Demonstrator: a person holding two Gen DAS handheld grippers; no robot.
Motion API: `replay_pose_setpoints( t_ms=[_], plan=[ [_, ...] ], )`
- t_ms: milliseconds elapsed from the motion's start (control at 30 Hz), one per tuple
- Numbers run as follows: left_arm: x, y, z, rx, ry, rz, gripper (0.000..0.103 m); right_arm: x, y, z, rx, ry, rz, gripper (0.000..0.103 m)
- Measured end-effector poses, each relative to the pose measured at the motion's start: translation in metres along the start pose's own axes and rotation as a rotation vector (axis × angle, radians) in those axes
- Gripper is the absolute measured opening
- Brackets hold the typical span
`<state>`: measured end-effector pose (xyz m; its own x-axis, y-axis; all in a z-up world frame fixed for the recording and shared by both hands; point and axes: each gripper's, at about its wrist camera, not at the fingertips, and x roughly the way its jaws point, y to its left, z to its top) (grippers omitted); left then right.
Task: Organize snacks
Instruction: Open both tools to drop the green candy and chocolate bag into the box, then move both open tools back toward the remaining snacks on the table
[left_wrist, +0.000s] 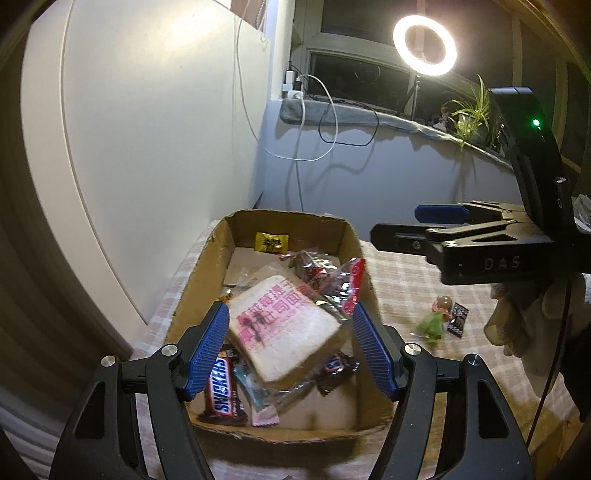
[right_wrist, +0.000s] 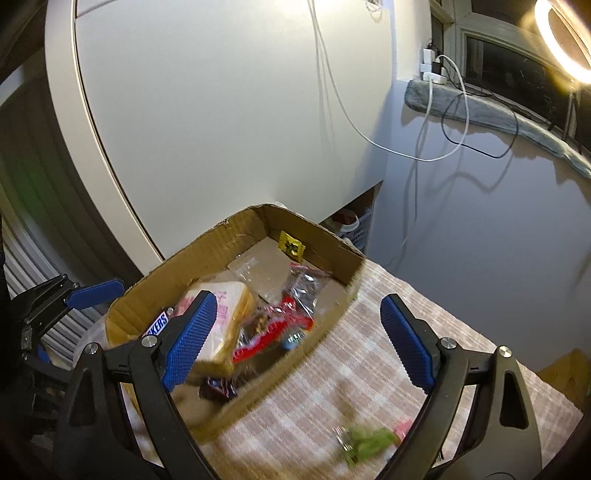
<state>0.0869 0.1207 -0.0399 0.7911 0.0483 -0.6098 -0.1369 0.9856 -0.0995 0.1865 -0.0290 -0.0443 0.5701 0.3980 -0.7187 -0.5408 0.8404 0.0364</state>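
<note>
An open cardboard box (left_wrist: 207, 266) (right_wrist: 155, 280) sits on a checked tablecloth and holds snacks: a wrapped bread slice with pink print (left_wrist: 284, 325) (right_wrist: 225, 310), a Snickers bar (left_wrist: 221, 387) (right_wrist: 157, 325), a red-and-clear packet (left_wrist: 347, 288) (right_wrist: 280, 325), a yellow candy (left_wrist: 271, 242) (right_wrist: 291, 245). My left gripper (left_wrist: 291, 347) is open and empty above the box, over the bread. My right gripper (right_wrist: 299, 343) is open and empty over the box's right edge; it shows at right in the left wrist view (left_wrist: 406, 225). A green-wrapped snack (left_wrist: 432, 325) (right_wrist: 365, 443) lies on the cloth outside the box.
A small dark packet (left_wrist: 458, 317) lies beside the green snack. A white cabinet (left_wrist: 147, 129) stands behind the box. A windowsill with cables (left_wrist: 332, 110), a ring light (left_wrist: 424, 40) and a plant (left_wrist: 469, 114) lies at the back right.
</note>
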Motion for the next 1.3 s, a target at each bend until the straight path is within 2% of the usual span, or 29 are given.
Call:
replay_pose_setpoints(
  t_ms=[100,267,567,767,867,933,1033,1067,1200,1300],
  plan=[
    [-0.003,-0.009,-0.002,0.003,-0.004,-0.014,0.069,-0.011,-0.011,-0.01,0.018,0.001,0.013,0.092],
    [-0.003,-0.029,-0.006,0.023,0.003,-0.046,0.069,-0.026,-0.029,-0.032,0.023,0.011,-0.057,0.092],
    [-0.001,-0.073,-0.012,0.073,0.022,-0.114,0.069,-0.066,-0.09,-0.072,0.181,-0.044,-0.068,0.092],
    [0.01,-0.103,-0.022,0.099,0.067,-0.166,0.069,-0.07,-0.116,-0.098,0.211,0.024,-0.08,0.092],
    [0.018,-0.116,-0.028,0.108,0.096,-0.191,0.059,-0.068,-0.123,-0.11,0.209,0.046,-0.09,0.092],
    [0.024,-0.124,-0.032,0.108,0.118,-0.206,0.052,-0.066,-0.124,-0.117,0.202,0.061,-0.094,0.089],
    [0.033,-0.133,-0.037,0.112,0.145,-0.221,0.04,-0.059,-0.123,-0.127,0.187,0.1,-0.088,0.073],
    [0.037,-0.135,-0.038,0.11,0.154,-0.225,0.038,-0.054,-0.122,-0.13,0.184,0.117,-0.078,0.069],
    [0.052,-0.139,-0.04,0.098,0.183,-0.226,0.029,-0.042,-0.123,-0.141,0.22,0.159,-0.042,0.064],
    [0.063,-0.14,-0.04,0.088,0.203,-0.232,0.026,-0.035,-0.126,-0.147,0.27,0.185,0.007,0.05]
  ],
)
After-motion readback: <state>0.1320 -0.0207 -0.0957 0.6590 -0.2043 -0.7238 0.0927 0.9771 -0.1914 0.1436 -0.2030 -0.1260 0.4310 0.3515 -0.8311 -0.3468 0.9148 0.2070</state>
